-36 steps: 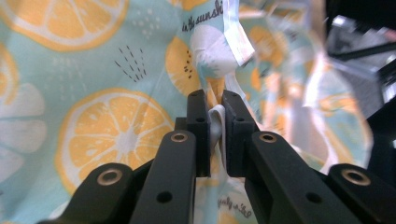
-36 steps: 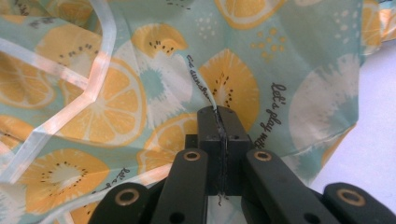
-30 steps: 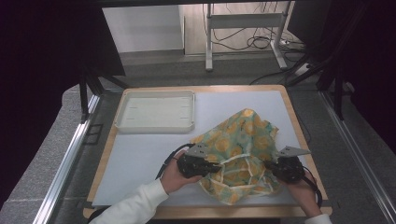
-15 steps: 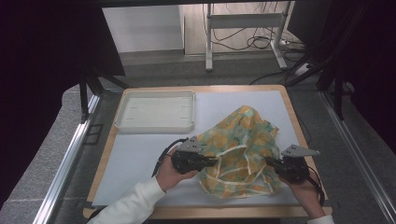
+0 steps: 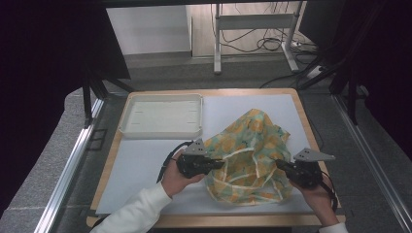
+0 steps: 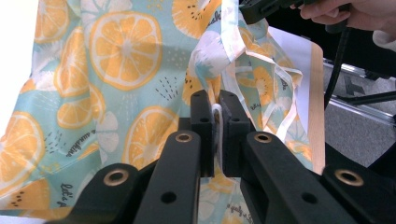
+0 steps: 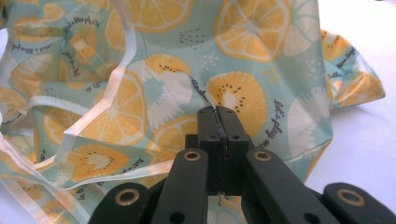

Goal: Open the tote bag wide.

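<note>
1. On the desk (image 5: 145, 160), covered by a pale mat, we see a crumpled cloth (image 5: 252, 155) printed with orange slices on a light blue-green ground, lying toward the near right.
2. The left gripper (image 5: 216, 164), held in the person's left hand (image 5: 176, 178), meets the cloth's left edge; in the left gripper view its jaws are nearly closed, pinching a white-trimmed fold of the cloth (image 6: 116, 74).
3. The right gripper (image 5: 281, 166), held in the right hand (image 5: 316, 199), meets the cloth's right edge; in the right gripper view its jaws are pressed together on the fabric (image 7: 187, 84).
4. White strips of trim (image 5: 240, 162) loop across the cloth between the two grippers.
5. A white tray (image 5: 162, 115) sits on the far left part of the desk, apart from the cloth.
6. Beyond the desk we note a metal stand (image 5: 252, 22) and cables (image 5: 272, 44) on the floor.
</note>
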### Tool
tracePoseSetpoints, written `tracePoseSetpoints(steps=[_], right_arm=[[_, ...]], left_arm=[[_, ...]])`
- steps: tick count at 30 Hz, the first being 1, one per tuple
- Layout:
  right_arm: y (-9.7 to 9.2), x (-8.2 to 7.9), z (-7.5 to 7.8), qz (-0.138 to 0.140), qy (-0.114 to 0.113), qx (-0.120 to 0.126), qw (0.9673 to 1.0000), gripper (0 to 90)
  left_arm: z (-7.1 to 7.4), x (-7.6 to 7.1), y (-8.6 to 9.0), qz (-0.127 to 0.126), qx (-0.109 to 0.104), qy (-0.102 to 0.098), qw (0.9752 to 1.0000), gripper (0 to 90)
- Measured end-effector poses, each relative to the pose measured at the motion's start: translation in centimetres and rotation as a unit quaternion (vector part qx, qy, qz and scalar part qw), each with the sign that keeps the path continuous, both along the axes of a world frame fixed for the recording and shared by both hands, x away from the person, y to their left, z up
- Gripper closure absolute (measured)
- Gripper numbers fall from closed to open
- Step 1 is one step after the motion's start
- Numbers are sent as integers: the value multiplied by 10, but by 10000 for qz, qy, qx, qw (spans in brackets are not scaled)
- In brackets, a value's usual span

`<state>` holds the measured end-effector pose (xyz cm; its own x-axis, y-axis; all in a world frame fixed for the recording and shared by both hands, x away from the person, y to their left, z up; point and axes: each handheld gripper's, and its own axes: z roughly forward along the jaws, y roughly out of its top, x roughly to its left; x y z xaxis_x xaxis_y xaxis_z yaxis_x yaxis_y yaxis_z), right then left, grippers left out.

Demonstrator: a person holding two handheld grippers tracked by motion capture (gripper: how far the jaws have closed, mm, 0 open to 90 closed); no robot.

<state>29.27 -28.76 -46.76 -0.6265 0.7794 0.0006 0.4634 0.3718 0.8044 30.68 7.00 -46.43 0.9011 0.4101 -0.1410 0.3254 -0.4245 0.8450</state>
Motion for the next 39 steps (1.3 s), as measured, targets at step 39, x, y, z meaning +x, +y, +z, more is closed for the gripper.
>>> tracePoseSetpoints(steps=[39], right_arm=[[4, 14, 28, 13, -220, 101, 9997, 887]], left_arm=[[12, 22, 8, 323, 122, 55, 9994, 873]])
